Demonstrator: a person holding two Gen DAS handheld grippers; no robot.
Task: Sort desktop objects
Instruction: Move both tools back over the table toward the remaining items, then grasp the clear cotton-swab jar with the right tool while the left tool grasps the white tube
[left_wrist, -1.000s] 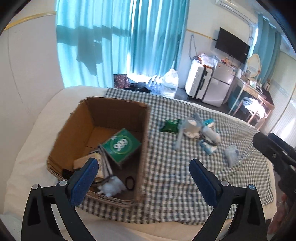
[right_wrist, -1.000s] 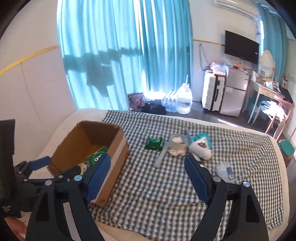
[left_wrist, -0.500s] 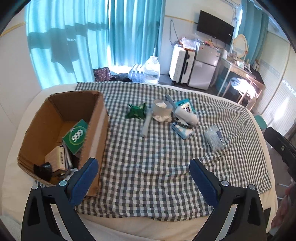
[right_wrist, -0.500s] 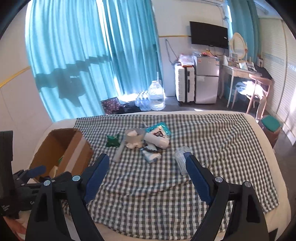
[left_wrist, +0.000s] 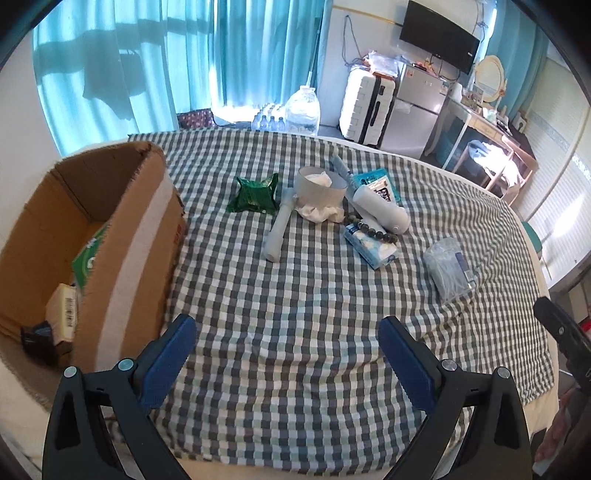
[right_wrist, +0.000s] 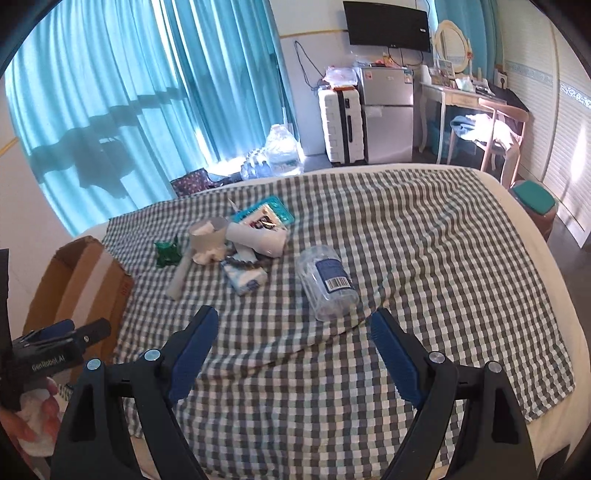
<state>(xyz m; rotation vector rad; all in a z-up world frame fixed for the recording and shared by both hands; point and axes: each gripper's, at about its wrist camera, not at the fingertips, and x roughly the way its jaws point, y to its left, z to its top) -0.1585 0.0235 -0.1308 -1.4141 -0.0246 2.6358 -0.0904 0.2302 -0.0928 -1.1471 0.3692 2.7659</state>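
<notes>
Desktop objects: one cardboard box (left_wrist: 122, 236), one green packet (left_wrist: 255, 194), one clear jar (right_wrist: 327, 282).

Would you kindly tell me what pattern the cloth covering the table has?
The cloth is a grey, white and pale green check, clearest in the left wrist view.

My tool (left_wrist: 286, 341) has blue pads on black arms. The cloth (left_wrist: 295, 295) is checked grey, white and pale green; the box (left_wrist: 125, 236) brown, the packet (left_wrist: 255, 194) green, the curtains (left_wrist: 240, 55) turquoise.
</notes>
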